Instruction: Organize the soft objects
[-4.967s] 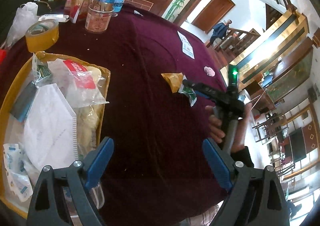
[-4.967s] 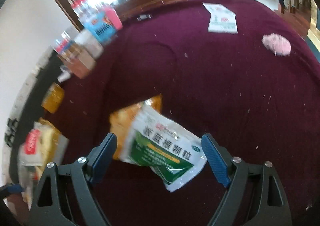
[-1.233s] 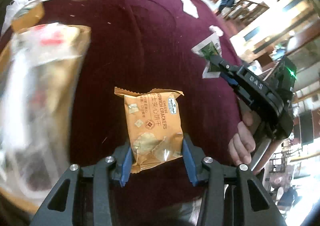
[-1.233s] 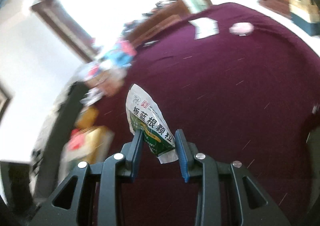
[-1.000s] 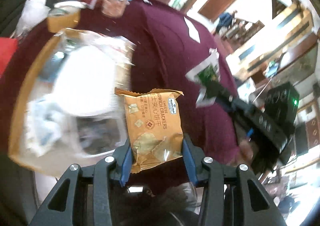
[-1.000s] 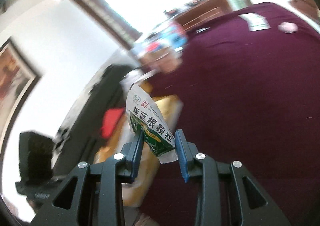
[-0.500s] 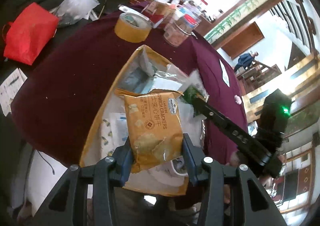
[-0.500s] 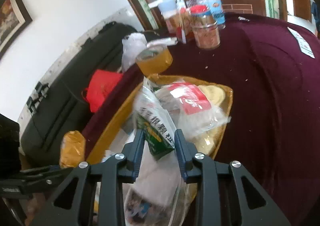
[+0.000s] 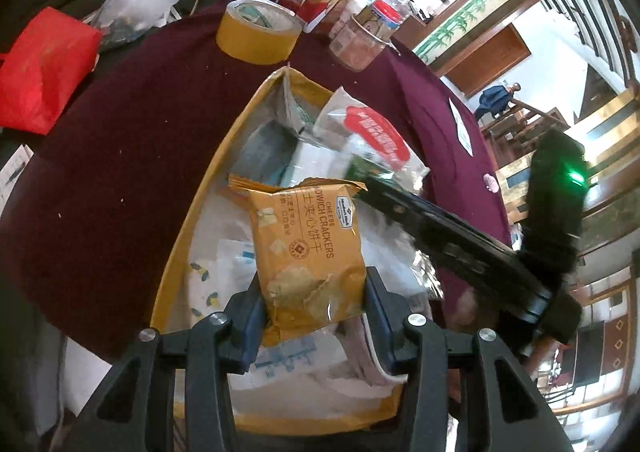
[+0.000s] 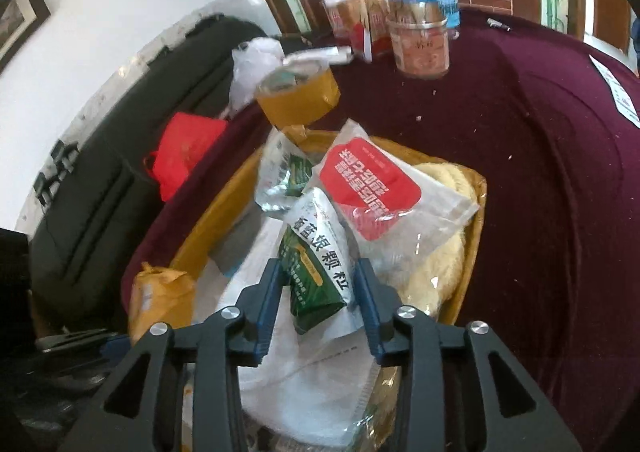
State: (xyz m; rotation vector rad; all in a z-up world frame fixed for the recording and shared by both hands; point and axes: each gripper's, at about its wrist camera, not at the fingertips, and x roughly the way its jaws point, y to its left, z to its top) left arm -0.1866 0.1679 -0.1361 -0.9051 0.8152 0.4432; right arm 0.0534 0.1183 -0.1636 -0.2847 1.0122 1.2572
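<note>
A yellow tray (image 9: 208, 187) on the maroon tablecloth holds several soft packets. My left gripper (image 9: 314, 292) is shut on the lower end of an orange cheese-cracker packet (image 9: 308, 248), held upright over the tray's near half. My right gripper (image 10: 318, 288) hangs over the tray (image 10: 208, 223) with a green-and-white sachet (image 10: 316, 264) between its blue pads. Its jaws are opening, and the sachet leans loosely with a gap at the left pad. Right behind the sachet lies a clear bag with a red label (image 10: 372, 191), and a white folded mask (image 10: 304, 372) lies beneath it.
A tape roll (image 9: 258, 31) and several jars (image 9: 364, 39) stand beyond the tray's far end. A red bag (image 9: 44, 67) and a white plastic bag lie off the table's left edge. A paper slip (image 9: 462, 127) and a small pink object (image 9: 491, 183) lie on the cloth at right.
Both grippers swung left from the bare cloth to above the tray, each carrying its packet. The right jaws have spread and the sachet has tilted and sunk a little.
</note>
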